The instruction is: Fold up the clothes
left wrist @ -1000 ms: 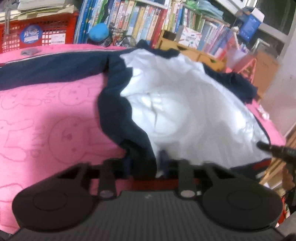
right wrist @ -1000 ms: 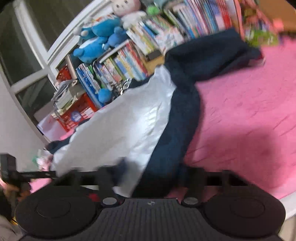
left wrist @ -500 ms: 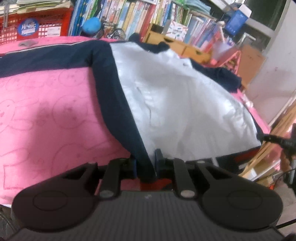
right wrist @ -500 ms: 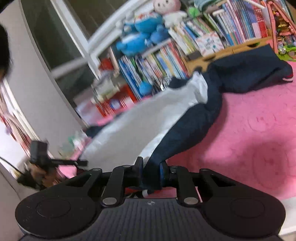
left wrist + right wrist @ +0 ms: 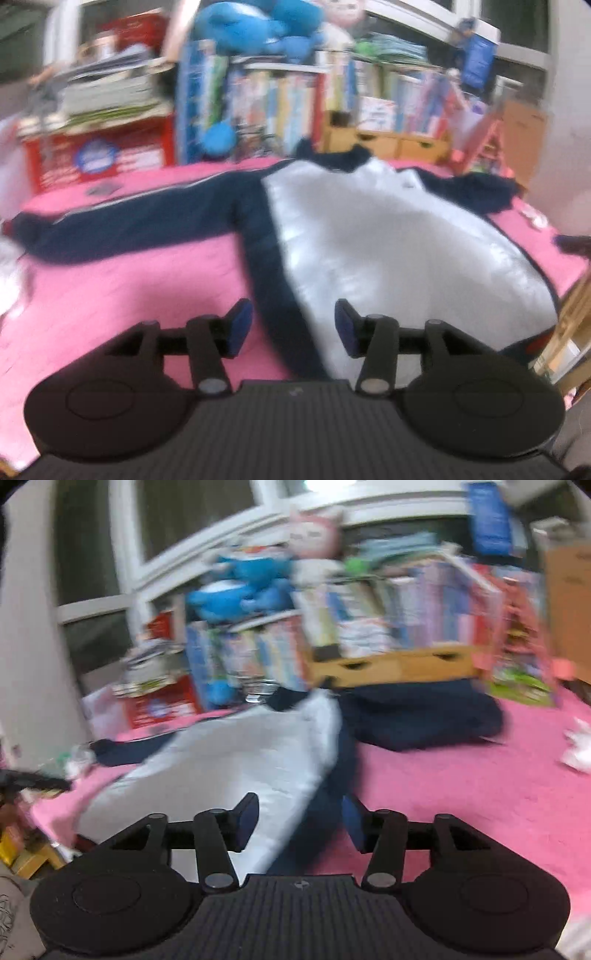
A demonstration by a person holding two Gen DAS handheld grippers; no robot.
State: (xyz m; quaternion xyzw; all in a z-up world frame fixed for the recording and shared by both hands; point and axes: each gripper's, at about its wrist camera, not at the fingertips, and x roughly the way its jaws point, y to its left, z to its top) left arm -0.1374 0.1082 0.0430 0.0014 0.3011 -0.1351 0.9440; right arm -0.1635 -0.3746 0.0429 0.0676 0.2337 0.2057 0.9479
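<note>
From my left gripper [image 5: 293, 326] I see the jacket [image 5: 388, 251] spread on the pink blanket [image 5: 110, 295], its grey-white panel facing up and 1 navy sleeve [image 5: 129, 225] stretched flat toward the left edge; the jaws are opening, pads clear of the cloth, with the jacket's navy side band running beneath the gap. My right gripper [image 5: 299, 821] is also opening, nothing pinched, the navy edge below its gap. Only this right view shows the other sleeve [image 5: 421, 720] bunched in a dark heap near the bookshelf [image 5: 388, 627], and bare blanket [image 5: 480, 794] to the right. The left view alone shows the red crate [image 5: 99, 155]. Both views are blurred, so I cannot read finer detail.
</note>
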